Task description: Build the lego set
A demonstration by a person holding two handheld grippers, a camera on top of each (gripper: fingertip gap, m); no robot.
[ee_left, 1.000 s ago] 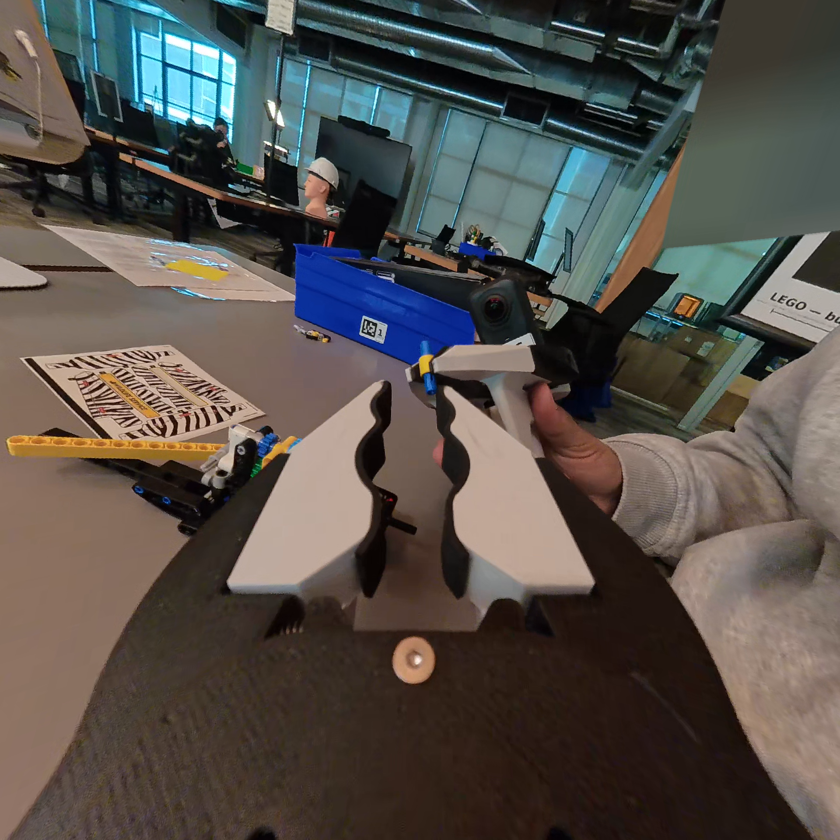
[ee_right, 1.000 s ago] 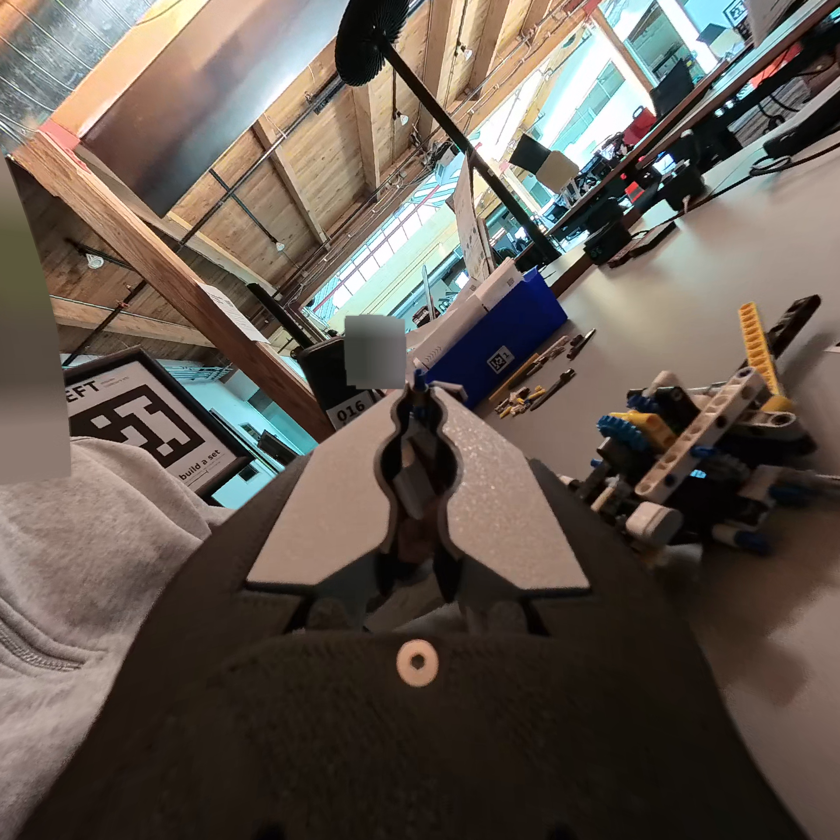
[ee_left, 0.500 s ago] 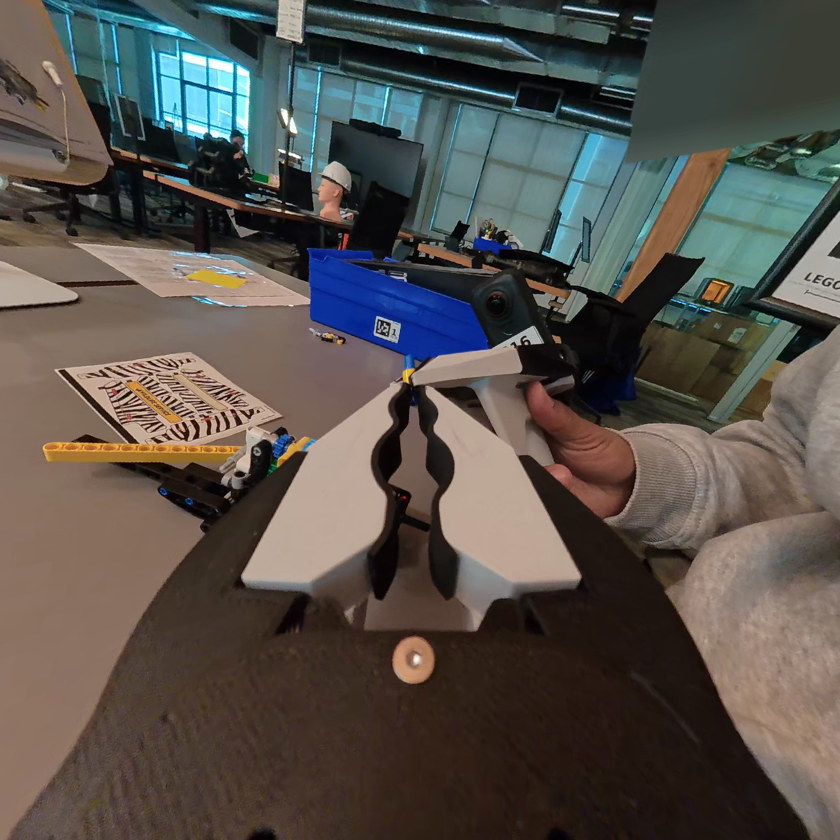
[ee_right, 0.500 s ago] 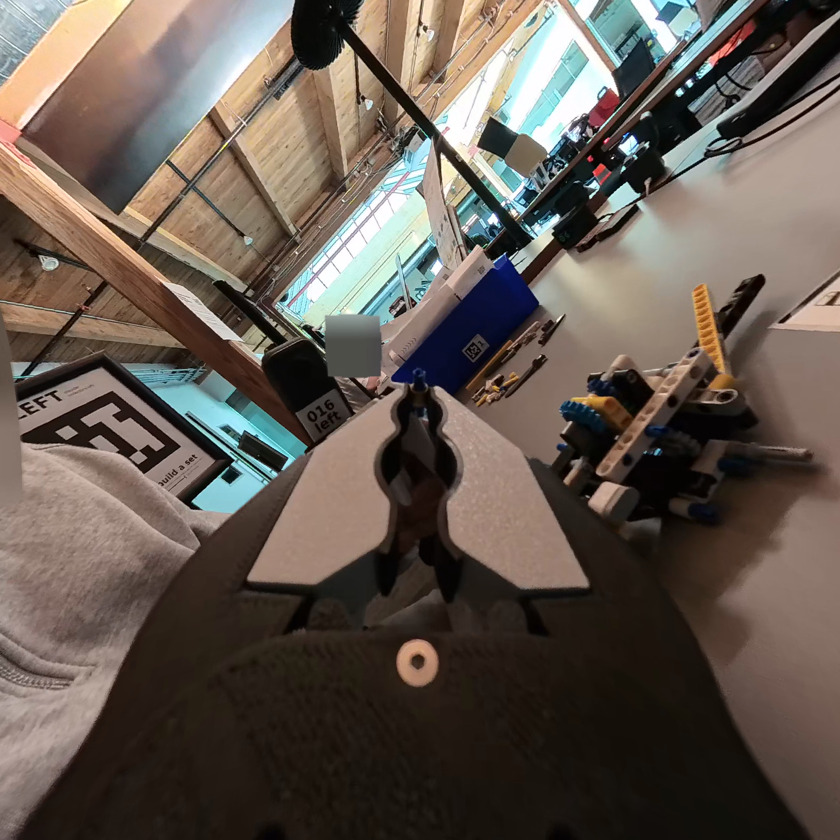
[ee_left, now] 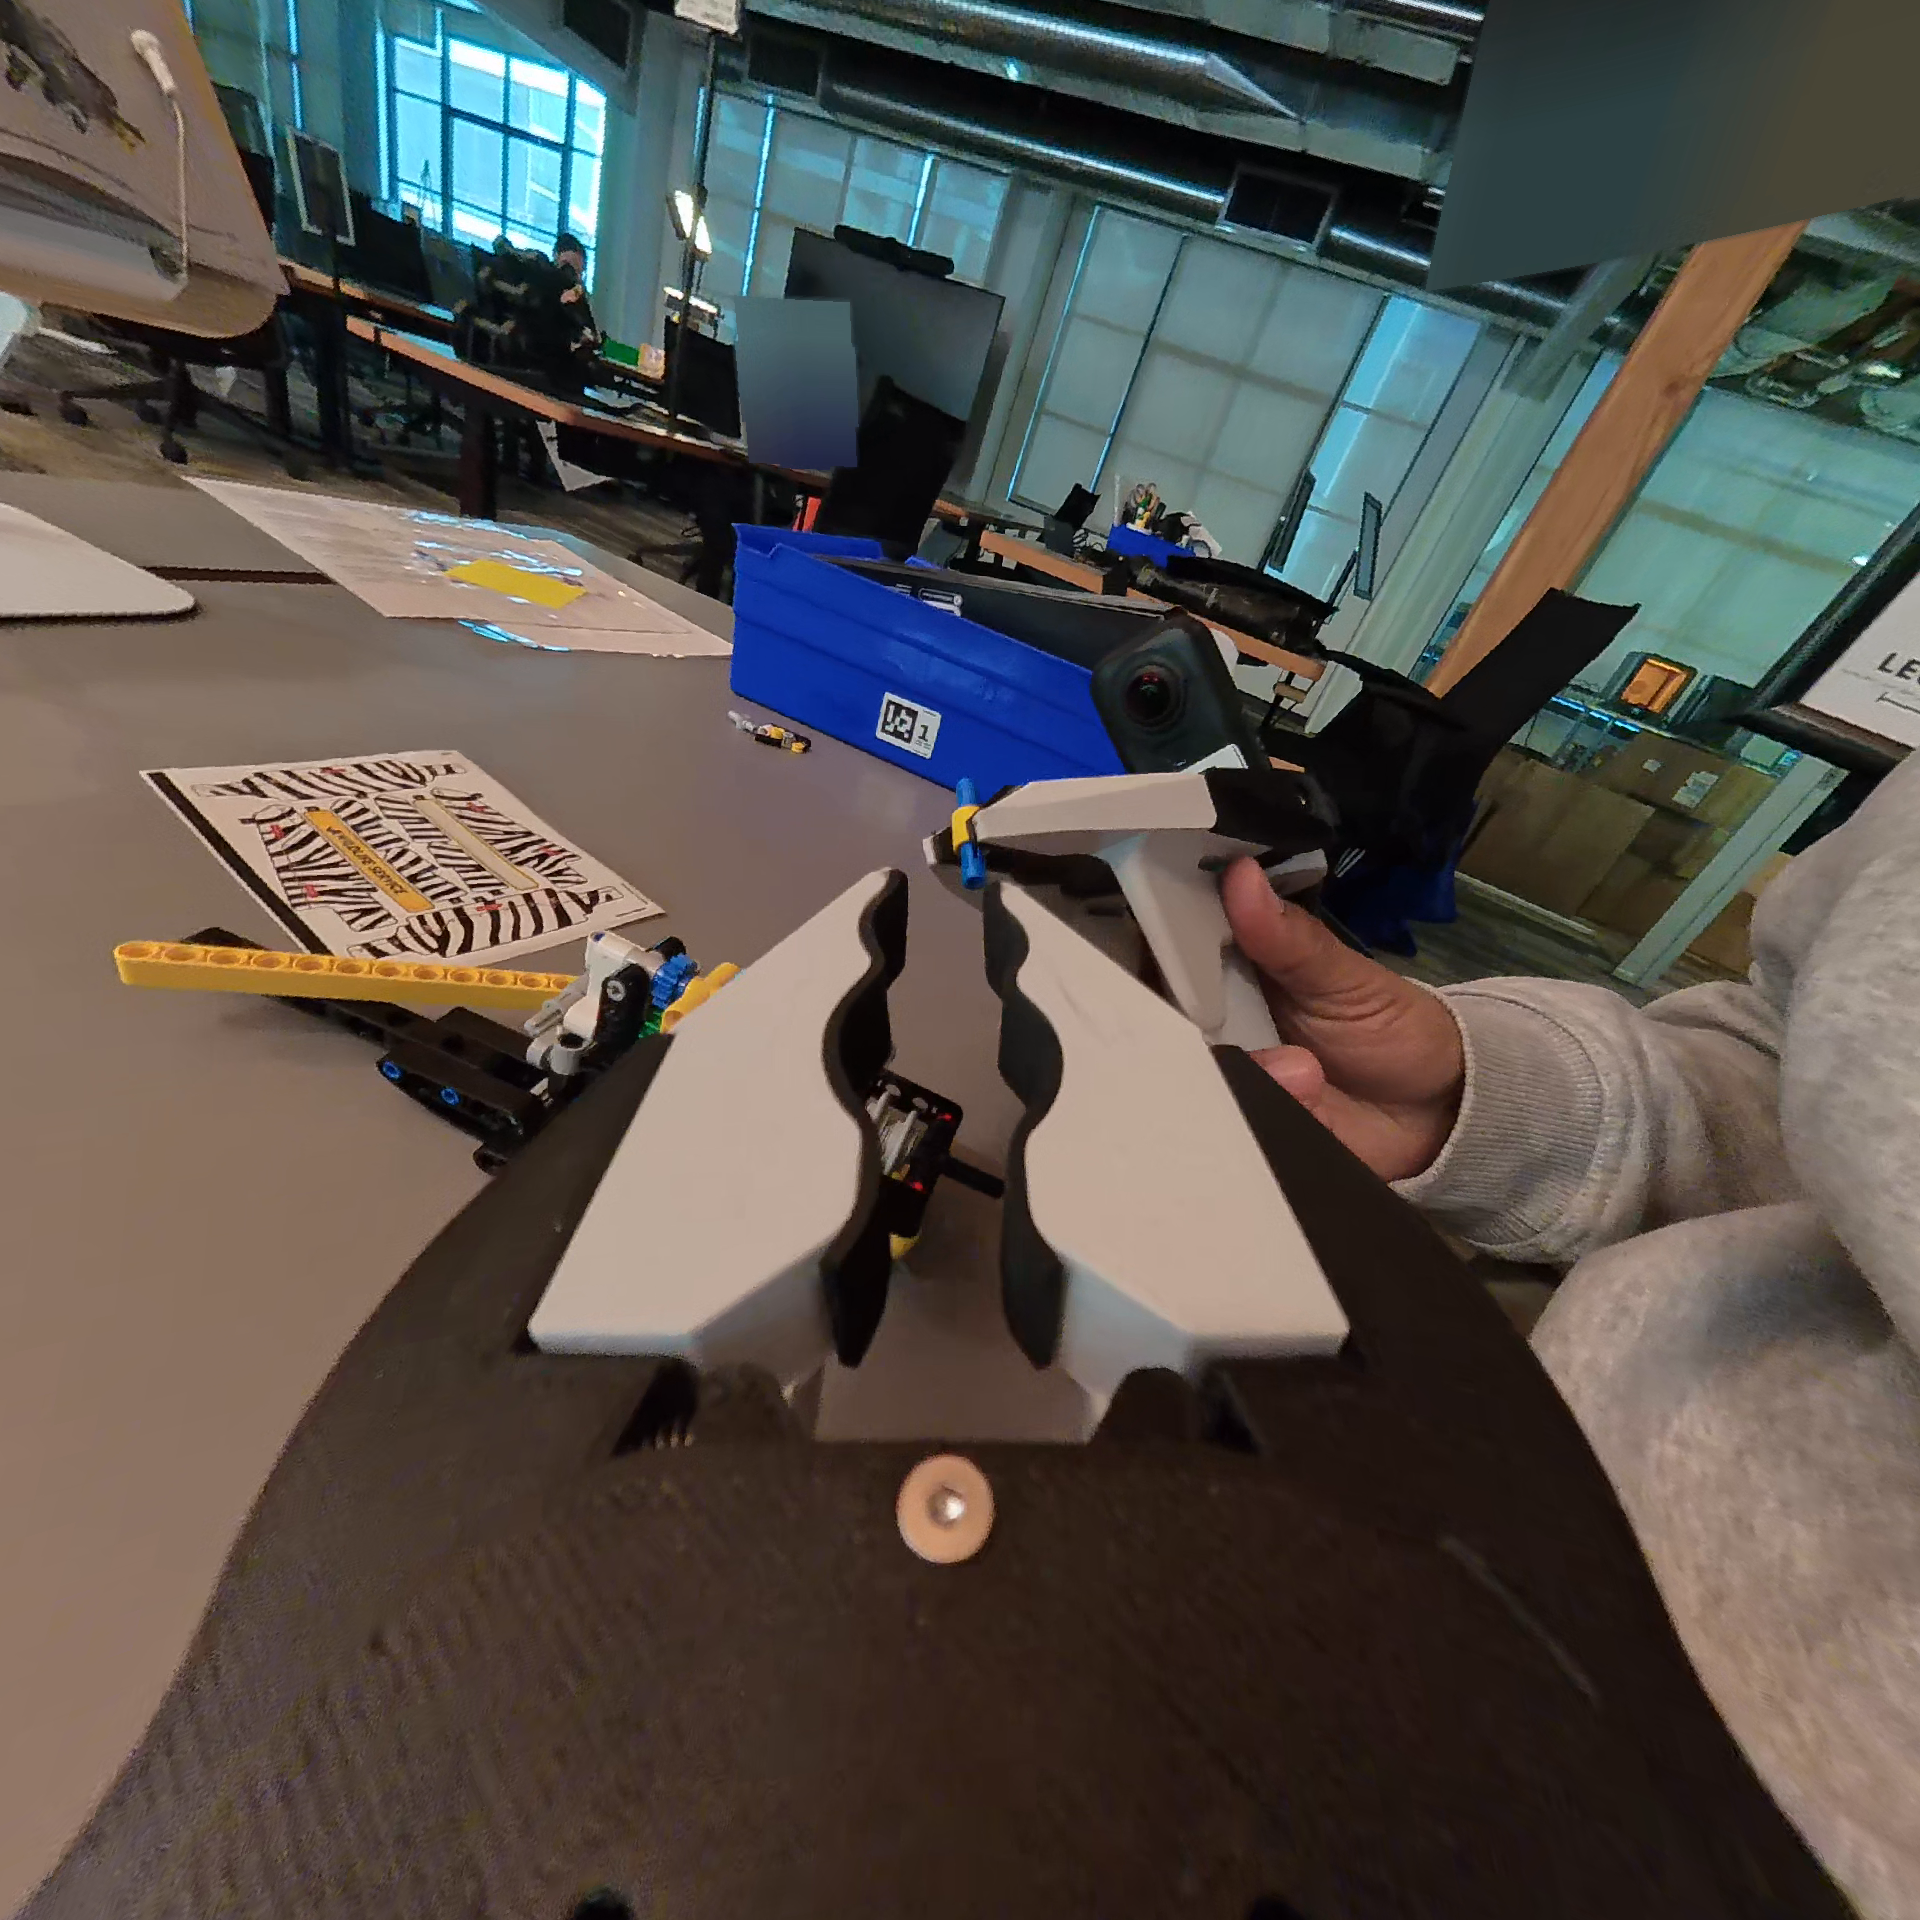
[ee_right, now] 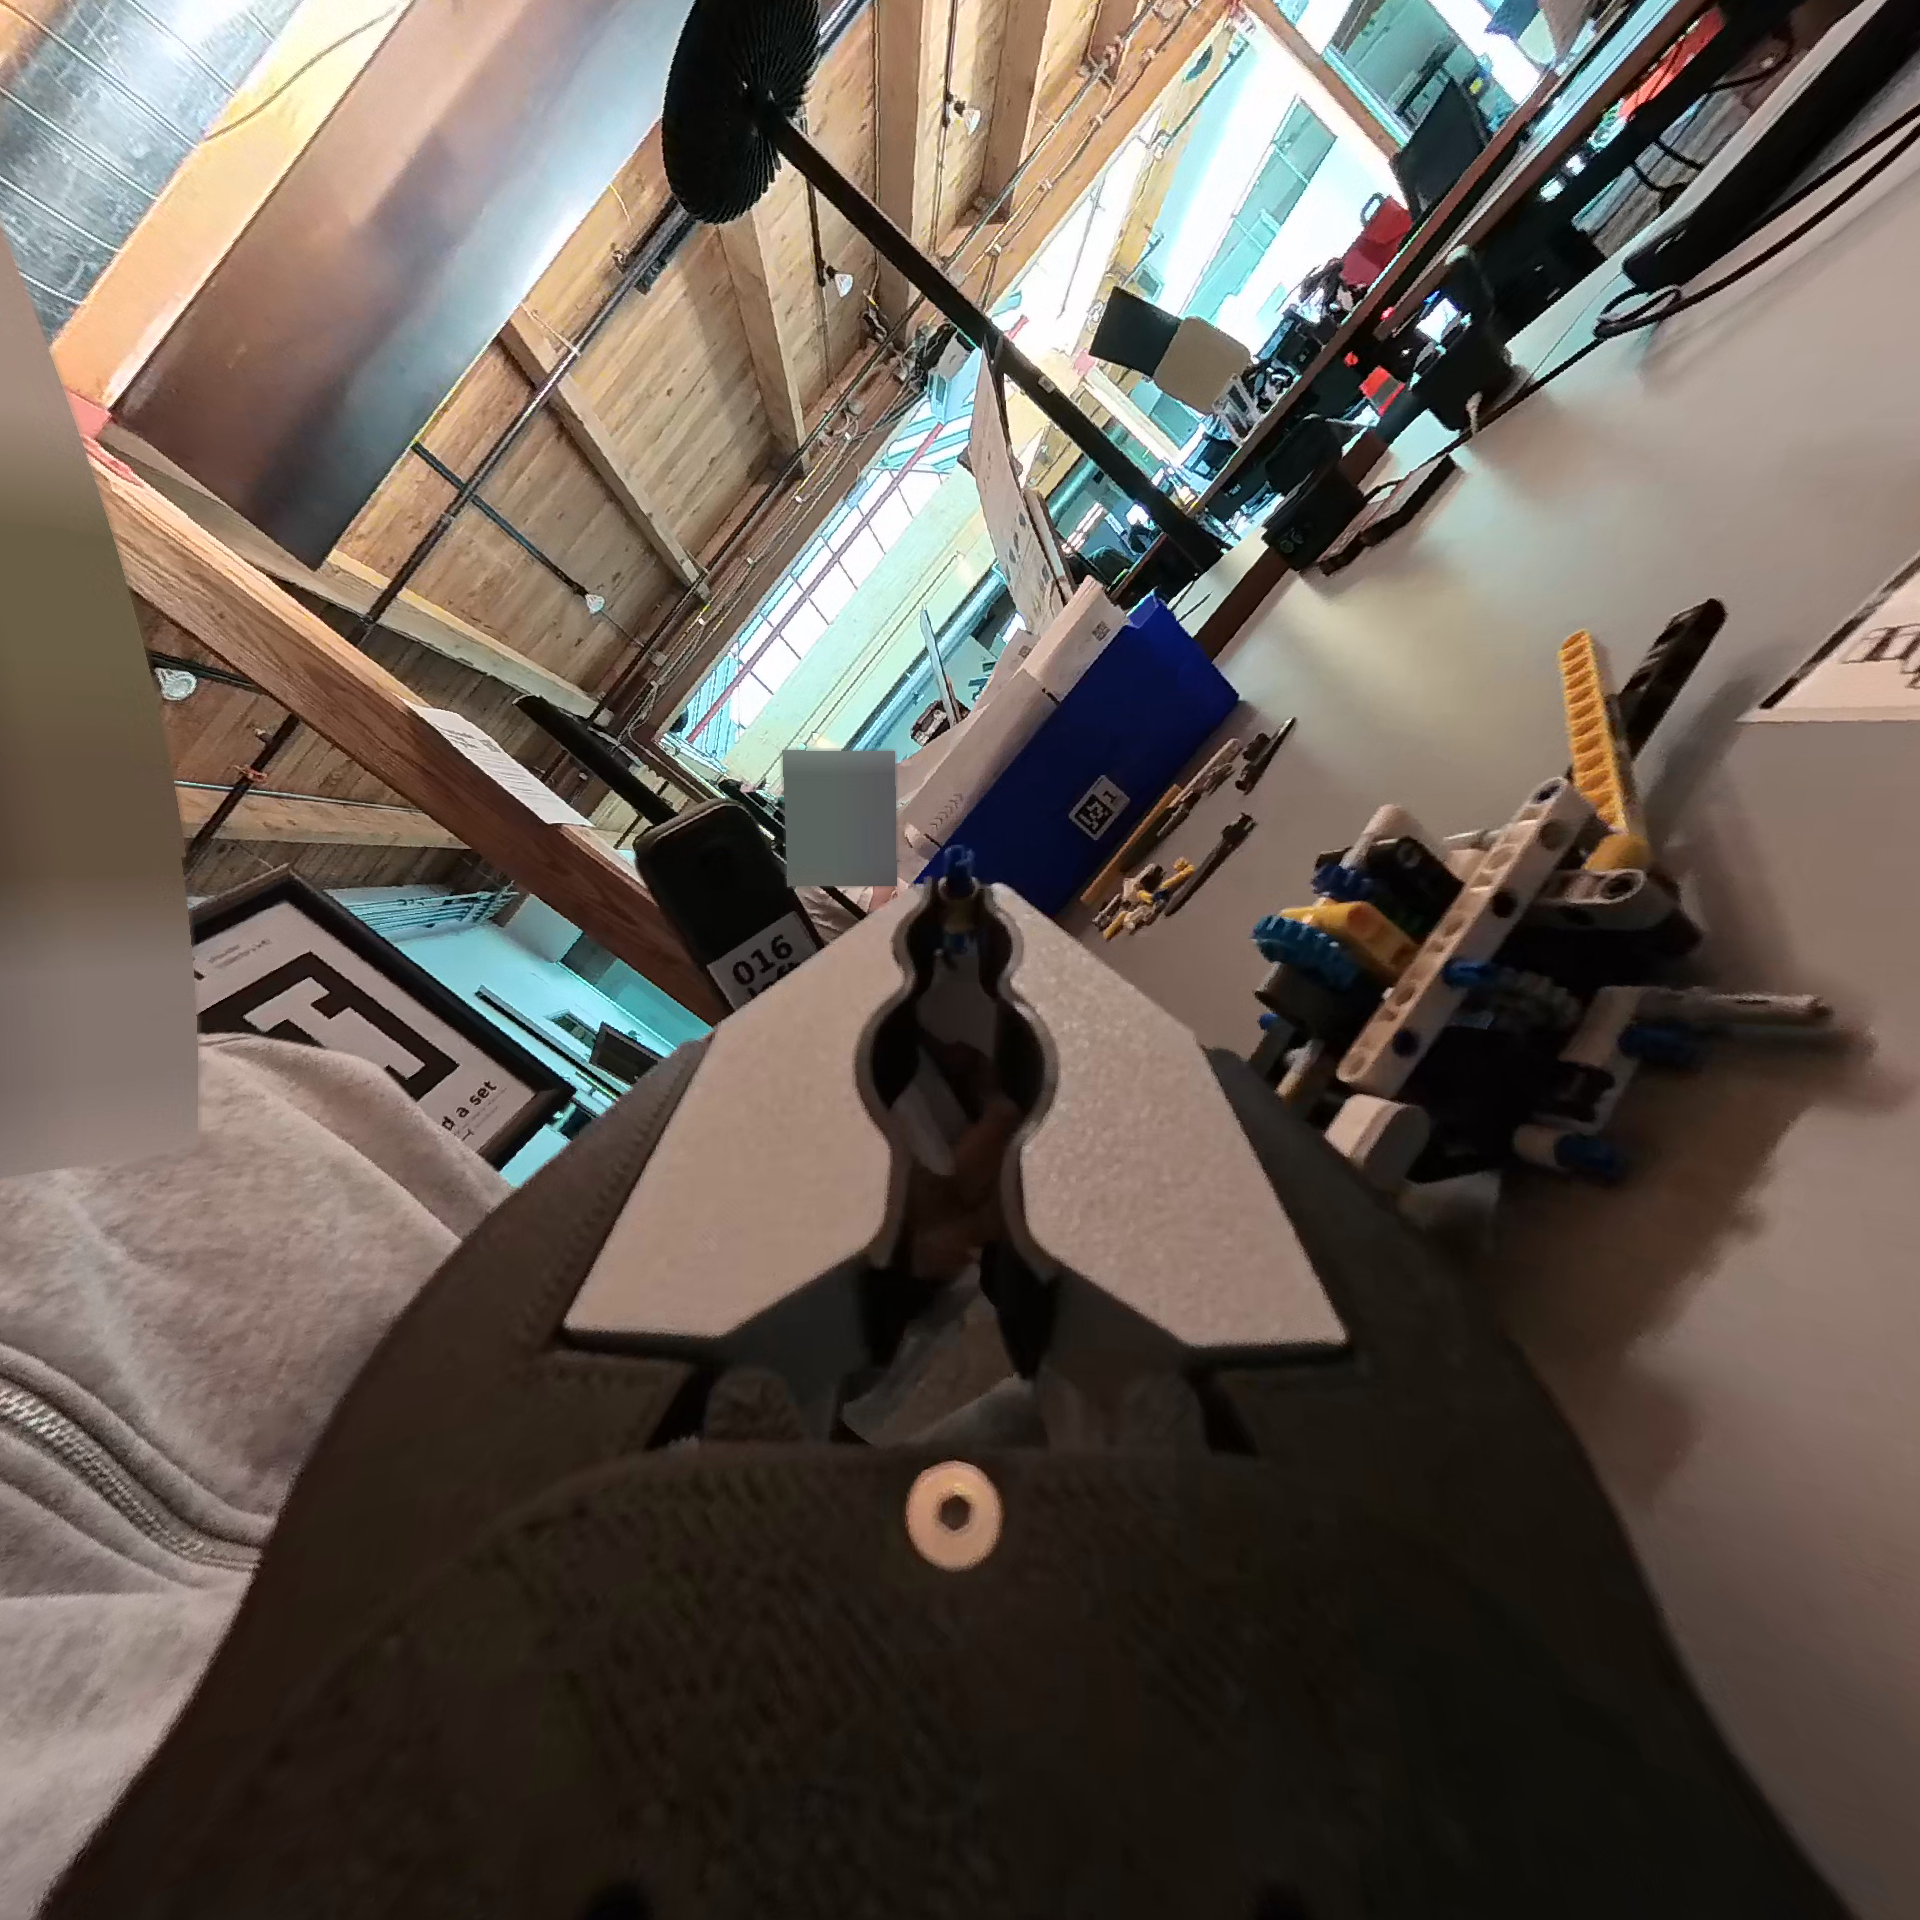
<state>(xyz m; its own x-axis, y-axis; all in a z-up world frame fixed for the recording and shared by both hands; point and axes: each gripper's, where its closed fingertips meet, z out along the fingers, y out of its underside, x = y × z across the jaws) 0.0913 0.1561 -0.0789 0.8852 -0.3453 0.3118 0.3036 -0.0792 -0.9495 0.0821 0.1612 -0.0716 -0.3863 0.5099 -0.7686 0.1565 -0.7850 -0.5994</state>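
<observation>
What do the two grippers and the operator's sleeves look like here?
Both grippers, left gripper and right gripper, share one build: a black textured printed body, light grey wedge fingers with wavy black inner pads, and a round pale fastener at the base. The right gripper has a grey handle and a black camera on top. Sleeves are grey fleece.

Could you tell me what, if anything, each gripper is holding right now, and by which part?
The right gripper pinches a small blue pin with a yellow piece at its fingertips, the pin's ends sticking out either side. The left gripper is open and holds nothing.
</observation>
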